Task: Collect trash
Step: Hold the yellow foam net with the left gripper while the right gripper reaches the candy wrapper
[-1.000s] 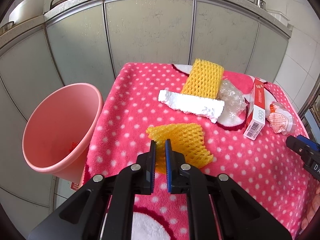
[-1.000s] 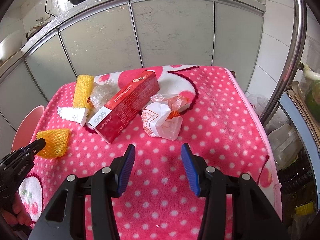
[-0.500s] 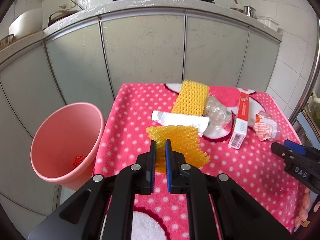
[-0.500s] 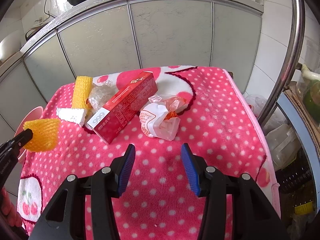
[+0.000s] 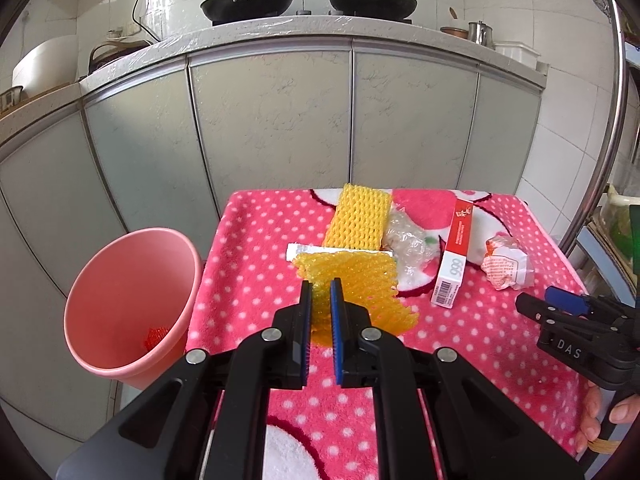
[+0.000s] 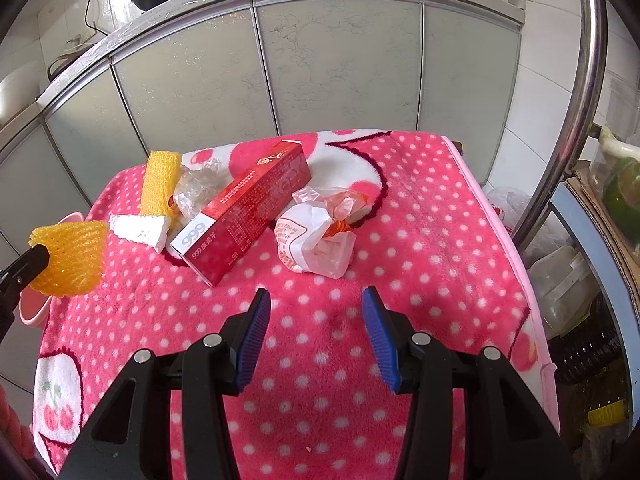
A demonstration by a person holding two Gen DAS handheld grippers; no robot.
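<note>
My left gripper point(image 5: 320, 285) is shut on a yellow foam net point(image 5: 356, 280), held up above the pink dotted cloth point(image 5: 248, 264); the same yellow foam net point(image 6: 70, 258) hangs at the left edge of the right wrist view. A pink bin point(image 5: 120, 300) stands on the floor left of the table, with a red scrap at its bottom. On the cloth lie a second yellow net point(image 5: 362, 220), a white foam block point(image 6: 140, 230), a clear plastic wad point(image 6: 198, 192), a red box point(image 6: 248, 208) and a crumpled wrapper point(image 6: 316, 240). My right gripper point(image 6: 316, 300) hangs open over bare cloth, just short of the wrapper.
Grey cabinet doors point(image 5: 272, 120) rise right behind the table under a counter with two black woks point(image 5: 248, 0). A steel pole point(image 6: 568, 120) and shelves of bottles stand at the table's right. A person's fingers point(image 5: 592, 420) hold the right gripper's handle.
My left gripper has risen with the yellow foam net, lifting it off the cloth, and the view has tipped up. The right gripper has stayed where it was.
</note>
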